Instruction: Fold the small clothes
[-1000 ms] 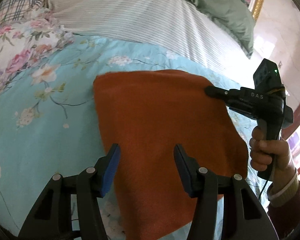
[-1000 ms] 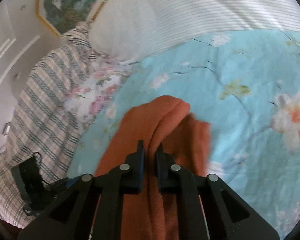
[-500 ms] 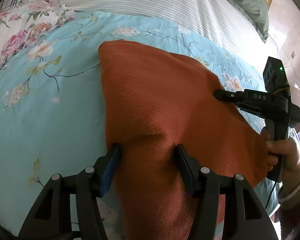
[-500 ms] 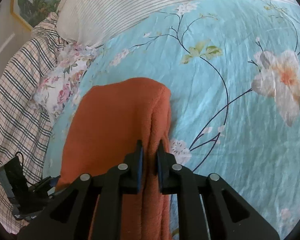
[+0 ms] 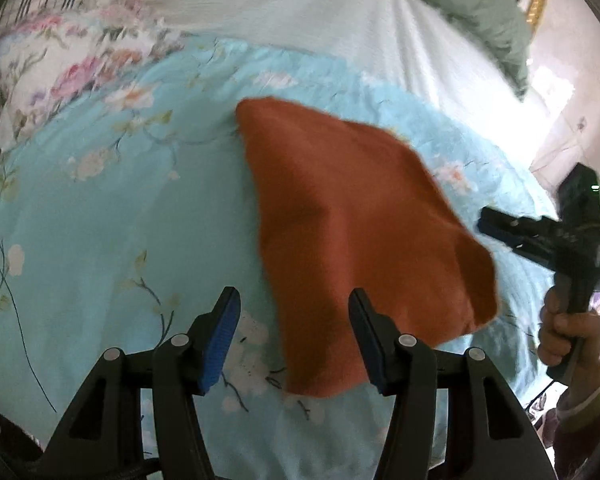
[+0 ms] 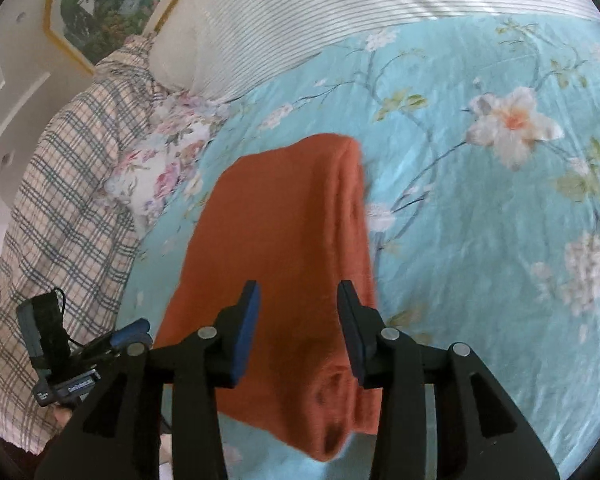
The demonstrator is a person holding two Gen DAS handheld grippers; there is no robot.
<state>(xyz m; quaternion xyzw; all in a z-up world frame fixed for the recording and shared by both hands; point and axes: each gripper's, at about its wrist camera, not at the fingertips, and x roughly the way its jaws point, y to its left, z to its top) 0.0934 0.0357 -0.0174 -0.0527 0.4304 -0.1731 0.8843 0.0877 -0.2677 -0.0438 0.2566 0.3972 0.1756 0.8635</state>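
- My right gripper (image 6: pixel 298 320) was opening: a second before it had been pinched tight on the doubled edge of the orange cloth (image 6: pixel 284 248), and now its jaws stood apart with the cloth below and between them, the pads no longer pressing on it
- My left gripper (image 5: pixel 294 332) stood half open as it had all along, holding nothing; the cloth's near left edge, which had bunched between its fingers half a second earlier, now lay clear of the left finger (image 5: pixel 220 340) and ran under the right one
- The orange cloth (image 5: pixel 360 232) lay on the blue floral bedcover (image 5: pixel 100 220), a folded wedge with its doubled edge toward my right side and its near right corner a little raised
- From the left view my right gripper (image 5: pixel 512 236) sat just off that corner, apart from the fabric
- I judged this fold laid down and released; what remained was probably a flattening or another fold, though motion blur kept me from telling how neat the layers were
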